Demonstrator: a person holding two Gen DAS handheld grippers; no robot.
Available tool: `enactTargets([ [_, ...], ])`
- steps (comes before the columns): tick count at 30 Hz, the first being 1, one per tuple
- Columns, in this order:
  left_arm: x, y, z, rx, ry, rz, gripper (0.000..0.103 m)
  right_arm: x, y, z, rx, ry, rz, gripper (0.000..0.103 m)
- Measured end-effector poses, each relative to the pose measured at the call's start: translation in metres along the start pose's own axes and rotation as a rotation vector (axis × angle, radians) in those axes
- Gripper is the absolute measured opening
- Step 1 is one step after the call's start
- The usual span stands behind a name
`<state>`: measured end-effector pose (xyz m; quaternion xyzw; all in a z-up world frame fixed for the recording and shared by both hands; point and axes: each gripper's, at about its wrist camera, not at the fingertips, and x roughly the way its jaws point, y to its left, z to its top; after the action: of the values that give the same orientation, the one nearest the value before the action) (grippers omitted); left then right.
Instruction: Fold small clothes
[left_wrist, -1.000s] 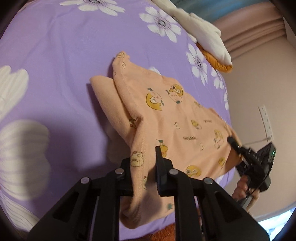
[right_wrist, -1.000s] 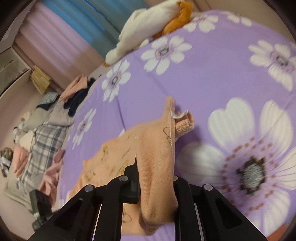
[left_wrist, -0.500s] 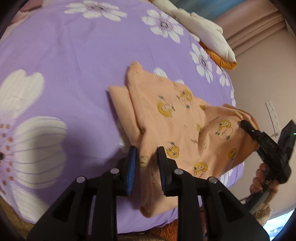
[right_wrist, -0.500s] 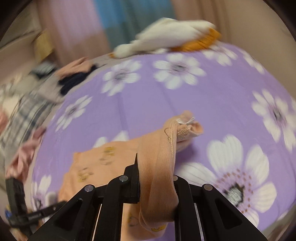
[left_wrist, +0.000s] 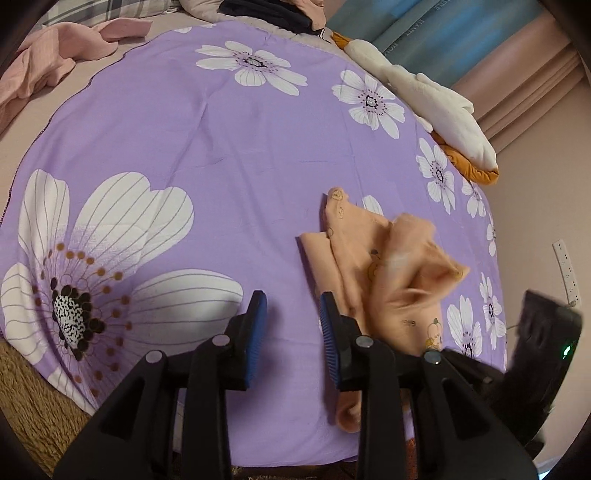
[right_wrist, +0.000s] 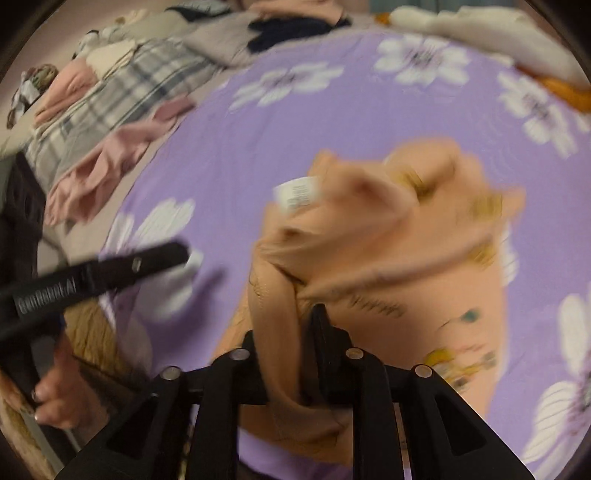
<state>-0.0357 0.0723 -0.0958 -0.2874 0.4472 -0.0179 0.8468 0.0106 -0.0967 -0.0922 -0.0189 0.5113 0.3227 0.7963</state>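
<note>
Left wrist view: left gripper (left_wrist: 293, 314) sits at bottom centre, jaws apart & opening, w/ nothing between the blue pads, only bare purple flowered sheet (left_wrist: 229, 155). The peach garment (left_wrist: 384, 266), a small top w/ yellow cartoon prints, lies crumpled just right of centre on the sheet; its near edge runs under the right-hand finger & hangs off the bed's front edge. Part of the cloth is motion-blurred. Right gripper's body shows as a dark blurred block w/ a green light at lower right (left_wrist: 546, 343).

Right wrist view: right gripper (right_wrist: 286, 332) at bottom centre, jaws opening. A thick band of the peach garment (right_wrist: 388, 251) lies in the gap btw the fingers; the pads look slack on it rather than pinching, tho blur makes that hard to read. The rest of the garment bunches up in the centre & right of frame, a white care label (right_wrist: 297, 192) showing near its upper left edge. Left gripper appears as a black bar at mid left (right_wrist: 99, 273), w/ the person's hand (right_wrist: 55, 391) on its grip at lower left.

Upper right of the left view: a cream plush w/ orange trim (left_wrist: 443, 107) at the sheet's far edge. Upper left of the right view: a pile of other clothes, plaid (right_wrist: 110, 99) & pink (right_wrist: 107, 162) pieces, beside the sheet.
</note>
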Motion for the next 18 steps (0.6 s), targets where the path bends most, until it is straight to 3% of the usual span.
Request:
enactTargets([
  [2, 0.0, -0.002, -0.001, 0.008, 0.004, -0.006, 0.03, -0.004, 0.0, -0.005, 0.005, -0.008, 0.045, 0.036],
  [7, 0.001, -0.015, -0.005, 0.049, 0.02, -0.051, 0.032, -0.035, -0.013, -0.013, 0.054, -0.056, 0.132, 0.038],
  [9, 0.0, -0.022, -0.007, 0.069, 0.023, -0.078, 0.032, -0.048, -0.02, -0.017, 0.076, -0.087, 0.146, 0.045],
  [15, 0.001, -0.051, -0.019, 0.139, 0.063, -0.201, 0.032, -0.074, -0.044, -0.023, 0.131, -0.198, 0.05, 0.045],
  [18, 0.014, -0.067, -0.029, 0.19, 0.107, -0.18, 0.031, -0.066, -0.058, -0.021, 0.185, -0.188, 0.001, 0.045],
])
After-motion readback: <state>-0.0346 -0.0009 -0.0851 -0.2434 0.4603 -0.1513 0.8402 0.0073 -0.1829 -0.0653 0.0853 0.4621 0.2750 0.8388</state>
